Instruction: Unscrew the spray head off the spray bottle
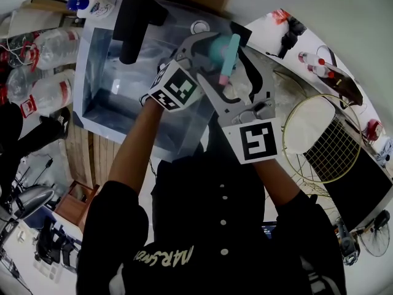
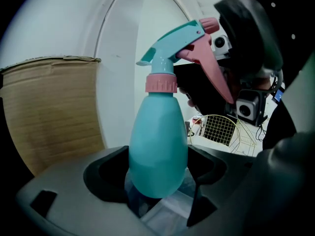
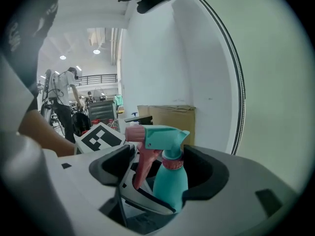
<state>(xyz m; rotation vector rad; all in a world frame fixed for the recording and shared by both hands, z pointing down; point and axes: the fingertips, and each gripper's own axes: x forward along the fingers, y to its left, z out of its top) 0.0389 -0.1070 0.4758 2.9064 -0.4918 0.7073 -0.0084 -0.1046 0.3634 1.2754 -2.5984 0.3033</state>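
A teal spray bottle stands upright with its body pinched between the pads of my left gripper, which is shut on it. Its teal spray head has a pink trigger and a pink collar. In the right gripper view, the spray head and collar sit between the spread jaws of my right gripper, whose pads stand clear of both sides. From the head view, both grippers meet at the bottle, the left gripper from the left and the right gripper from below.
A clear plastic bin lies under the grippers, with water bottles to its left. A round wire fan guard lies at the right. A cardboard box stands beyond the bottle. A person stands far off.
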